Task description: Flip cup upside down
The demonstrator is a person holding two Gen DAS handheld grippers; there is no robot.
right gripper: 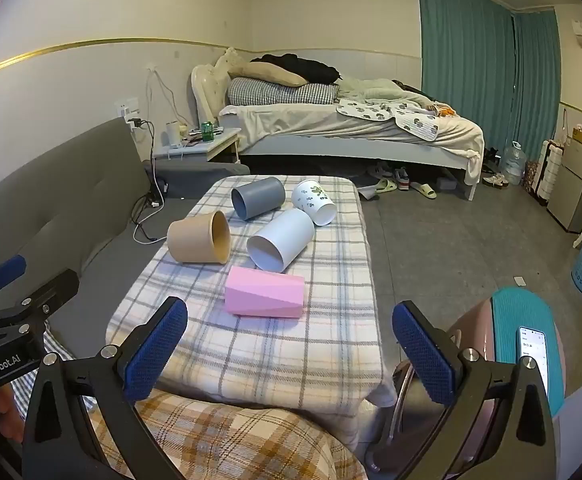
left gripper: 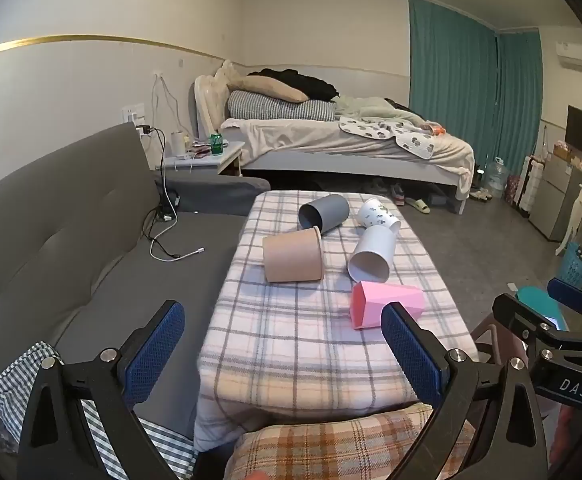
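Several cups lie on their sides on a plaid-covered table (left gripper: pixel 291 344) (right gripper: pixel 251 344): a pink faceted cup (left gripper: pixel 387 304) (right gripper: pixel 265 297) nearest, a plain white cup (left gripper: pixel 373 254) (right gripper: pixel 281 240), a tan cup (left gripper: pixel 293 256) (right gripper: pixel 199 238), a grey cup (left gripper: pixel 325 212) (right gripper: pixel 258 198) and a white patterned cup (left gripper: pixel 379 214) (right gripper: pixel 315 202). My left gripper (left gripper: pixel 283 332) is open and empty at the table's near edge. My right gripper (right gripper: pixel 291 332) is open and empty, just short of the pink cup.
A grey sofa (left gripper: pixel 71 220) with cables runs along the left. A stool with a teal cushion and a phone (right gripper: pixel 531 344) stands to the right. A bed (left gripper: pixel 351 140), nightstand and teal curtains are beyond. A plaid-clad knee (right gripper: pixel 231 440) lies below the grippers.
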